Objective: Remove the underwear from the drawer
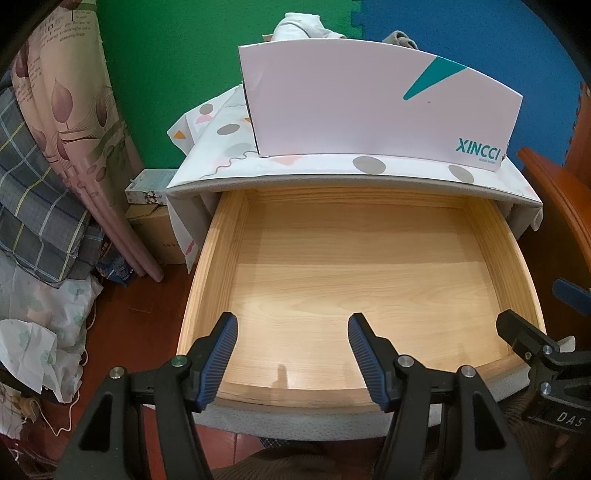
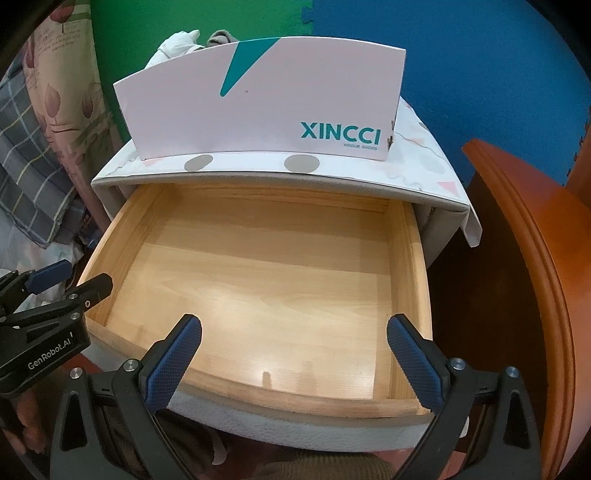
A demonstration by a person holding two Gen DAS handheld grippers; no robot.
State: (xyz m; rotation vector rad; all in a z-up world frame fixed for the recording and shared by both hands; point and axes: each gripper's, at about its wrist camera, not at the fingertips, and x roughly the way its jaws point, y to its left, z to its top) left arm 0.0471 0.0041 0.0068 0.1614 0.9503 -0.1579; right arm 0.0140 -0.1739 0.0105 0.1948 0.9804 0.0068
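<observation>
The wooden drawer (image 1: 207,266) (image 2: 410,266) stands pulled out of a small cabinet, and only its bare pale floor shows inside. On the cabinet top sits a white shoe box (image 1: 369,114) (image 2: 266,107) with white and grey garments (image 1: 303,26) (image 2: 177,44) sticking out above its rim. My left gripper (image 1: 291,328) hovers open over the drawer's front edge, nothing between its fingers. My right gripper (image 2: 293,328) hovers open over the same front edge, also holding nothing. Each gripper shows at the edge of the other's view: the right (image 1: 535,347), the left (image 2: 55,291).
A dotted cloth (image 1: 369,166) (image 2: 295,162) covers the cabinet top. Folded bedding and curtains (image 1: 44,177) pile up at the left, with cardboard boxes (image 1: 155,221) on the floor. An orange wooden furniture edge (image 2: 535,258) stands close at the right. Green and blue foam mats line the wall.
</observation>
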